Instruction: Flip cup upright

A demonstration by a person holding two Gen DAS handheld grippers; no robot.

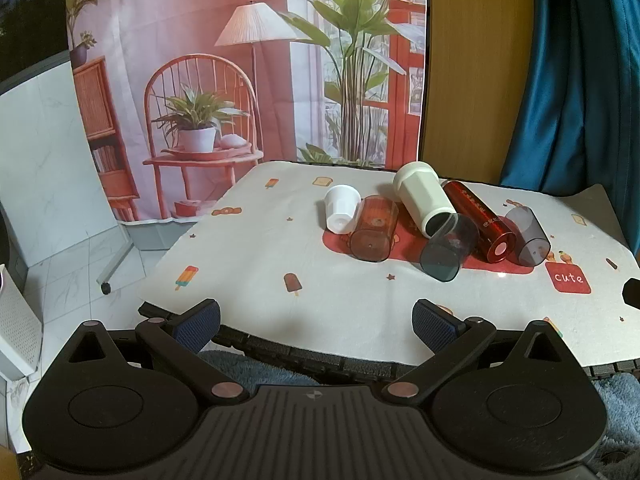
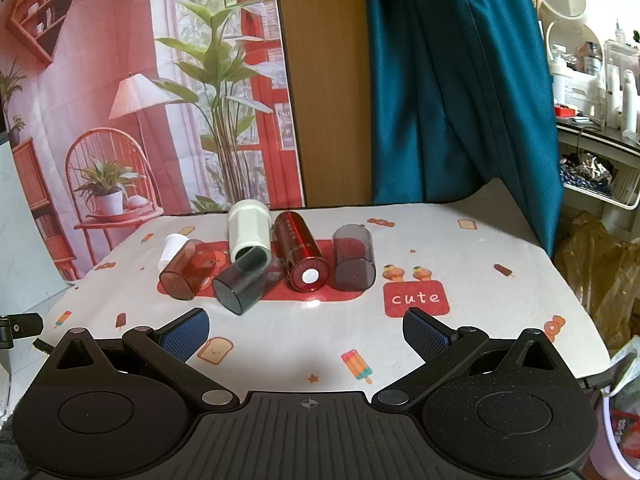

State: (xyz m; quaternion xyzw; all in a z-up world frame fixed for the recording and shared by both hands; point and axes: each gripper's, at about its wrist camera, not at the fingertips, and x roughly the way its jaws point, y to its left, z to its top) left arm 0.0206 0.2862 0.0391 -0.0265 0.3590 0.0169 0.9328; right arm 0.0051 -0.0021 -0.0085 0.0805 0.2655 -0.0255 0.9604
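Observation:
Several cups lie on their sides in a row on the patterned tablecloth (image 2: 440, 240): a small white cup (image 1: 340, 208) (image 2: 172, 248), an amber see-through cup (image 1: 374, 234) (image 2: 188, 274), a cream cup (image 1: 424, 200) (image 2: 248, 228), a dark teal see-through cup (image 1: 448, 248) (image 2: 242, 282), a shiny red cup (image 1: 480, 220) (image 2: 302, 256) and a smoky grey cup (image 1: 528, 236) (image 2: 354, 258). My left gripper (image 1: 316, 320) is open and empty at the table's near edge. My right gripper (image 2: 306, 332) is open and empty, just short of the red cup.
A printed backdrop (image 1: 240, 60) hangs behind the table, with a wooden panel (image 2: 328, 80) and a blue curtain (image 2: 460, 80) to its right. A shelf with bottles (image 2: 592, 80) stands at the far right. A blue towel (image 1: 256, 368) lies under the table's front edge.

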